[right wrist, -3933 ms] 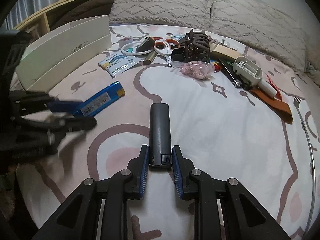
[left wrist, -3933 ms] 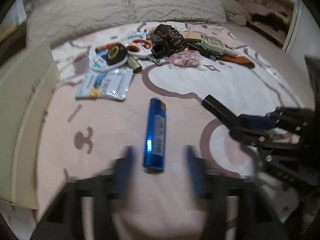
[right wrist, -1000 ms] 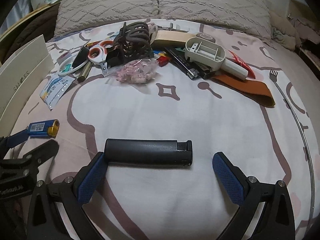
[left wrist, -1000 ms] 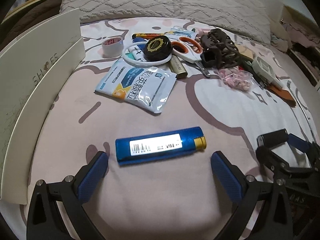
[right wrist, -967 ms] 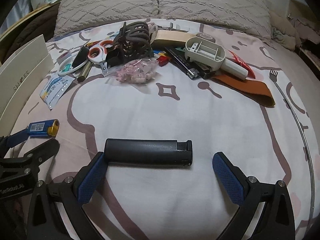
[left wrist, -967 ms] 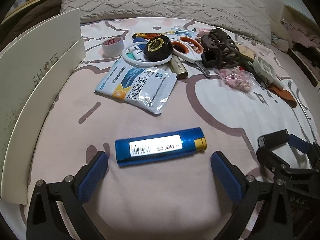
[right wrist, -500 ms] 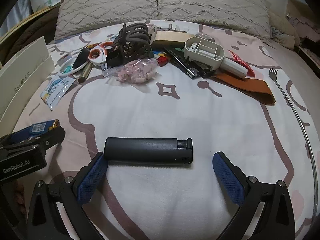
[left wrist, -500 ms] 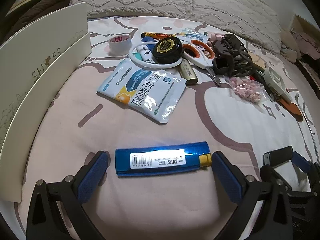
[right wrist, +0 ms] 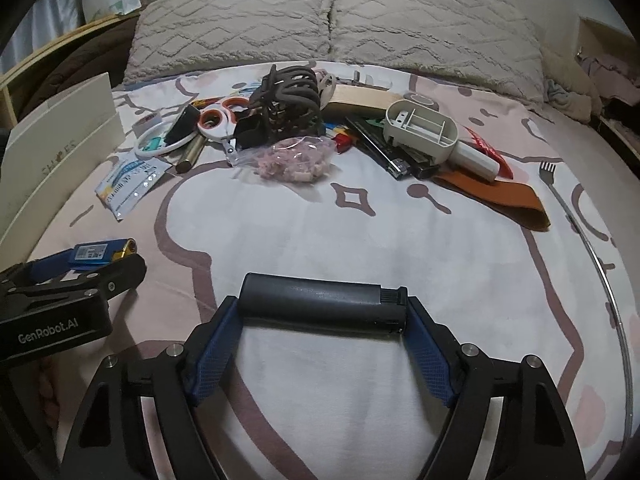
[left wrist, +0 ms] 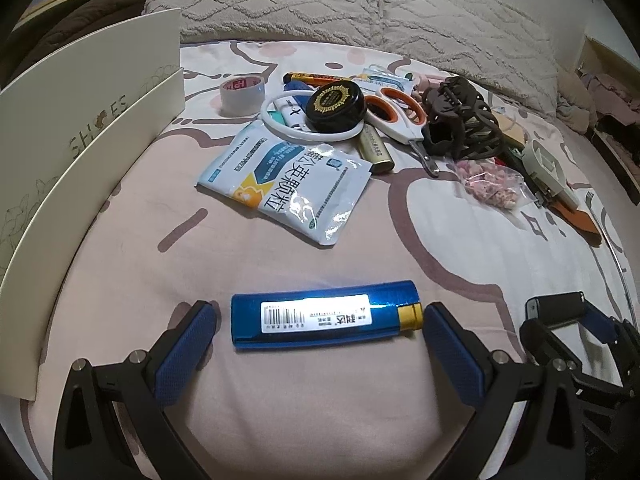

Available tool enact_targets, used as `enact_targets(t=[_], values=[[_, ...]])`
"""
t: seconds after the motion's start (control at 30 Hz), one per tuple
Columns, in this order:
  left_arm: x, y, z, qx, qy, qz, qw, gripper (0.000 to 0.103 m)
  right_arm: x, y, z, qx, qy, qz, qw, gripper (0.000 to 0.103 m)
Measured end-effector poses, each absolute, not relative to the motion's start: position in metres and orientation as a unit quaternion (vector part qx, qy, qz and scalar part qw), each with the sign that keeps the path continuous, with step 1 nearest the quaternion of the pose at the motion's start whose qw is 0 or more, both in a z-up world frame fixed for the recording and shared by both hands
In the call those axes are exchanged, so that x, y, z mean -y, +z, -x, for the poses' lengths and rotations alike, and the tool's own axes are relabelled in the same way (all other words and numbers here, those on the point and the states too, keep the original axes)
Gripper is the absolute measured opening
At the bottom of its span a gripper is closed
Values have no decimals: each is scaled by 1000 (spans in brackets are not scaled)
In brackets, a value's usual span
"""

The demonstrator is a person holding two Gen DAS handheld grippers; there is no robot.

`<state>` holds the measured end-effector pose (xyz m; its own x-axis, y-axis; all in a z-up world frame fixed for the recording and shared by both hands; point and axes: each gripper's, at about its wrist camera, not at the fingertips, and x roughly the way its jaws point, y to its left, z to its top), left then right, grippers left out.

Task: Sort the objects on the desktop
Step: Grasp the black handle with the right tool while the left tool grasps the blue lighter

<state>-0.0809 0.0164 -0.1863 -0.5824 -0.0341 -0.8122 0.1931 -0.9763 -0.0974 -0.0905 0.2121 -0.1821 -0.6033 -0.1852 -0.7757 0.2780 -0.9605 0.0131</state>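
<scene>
A blue lighter (left wrist: 324, 316) lies crosswise on the pink bedspread between the pads of my left gripper (left wrist: 320, 316). That gripper is open: there is a gap at the lighter's left end, and the right pad is at or near the gold cap. A black lighter (right wrist: 320, 302) lies crosswise between the pads of my right gripper (right wrist: 322, 308). Its jaws are closing and both pads meet the lighter's ends. In the right wrist view the left gripper (right wrist: 80, 276) and the blue lighter (right wrist: 100, 252) show at the far left.
A white shoe box (left wrist: 80, 152) stands along the left. Behind lies a heap: medicine sachet (left wrist: 288, 180), tape roll (left wrist: 242, 96), black round tin (left wrist: 336, 106), scissors (left wrist: 396, 116), brown hair claw (left wrist: 460, 120), pink bead bag (right wrist: 296, 160), orange strap (right wrist: 500, 196). Grey pillows (right wrist: 336, 24) line the back.
The left gripper has moved forward so the blue lighter now lies between its pads. The right jaws have narrowed from wide open onto the black lighter's two ends.
</scene>
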Motion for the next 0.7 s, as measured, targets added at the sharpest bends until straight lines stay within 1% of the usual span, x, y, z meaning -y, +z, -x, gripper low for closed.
enact_targets(t=[0.17, 0.2, 0.23, 0.27, 0.7], values=[[-15, -185, 79, -93, -888, -445, 62, 102, -209, -182, 88, -61, -895, -421, 133, 81], [-14, -184, 78, -96, -889, -442, 64, 100, -208, -181, 87, -63, -896, -420, 134, 81], [-13, -183, 76, -100, -891, -438, 67, 95, -207, -181, 87, -63, -896, -419, 135, 81], [-11, -182, 75, -103, -892, -434, 70, 86, -208, -181, 87, -62, -896, -418, 135, 81], [-9, -179, 73, -107, -897, -425, 63, 85, -210, -181, 86, -52, -897, -415, 140, 81]])
